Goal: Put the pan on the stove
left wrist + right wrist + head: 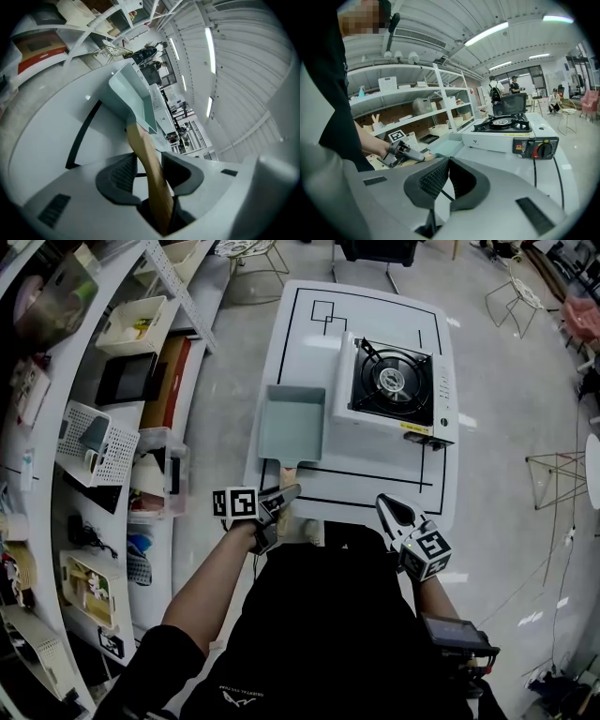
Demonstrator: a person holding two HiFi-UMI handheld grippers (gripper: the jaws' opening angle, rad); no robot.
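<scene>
A grey-green rectangular pan (292, 423) with a wooden handle (287, 474) lies flat on the white table (375, 486), just left of the portable gas stove (394, 381). My left gripper (281, 499) is at the table's near edge, shut on that handle. In the left gripper view the handle (149, 161) runs between both pads, with the pan (133, 93) beyond. My right gripper (390, 508) hovers over the near right edge, shut and holding nothing. Its view shows the stove (506, 127), the pan (446, 144) and the left gripper (404, 153).
Black lines mark out boxes on the table. Shelves (94, 427) with bins and baskets run along the left. Wire chairs (516, 296) stand on the floor behind and to the right. The stove's red knob (543, 150) faces the table's right side.
</scene>
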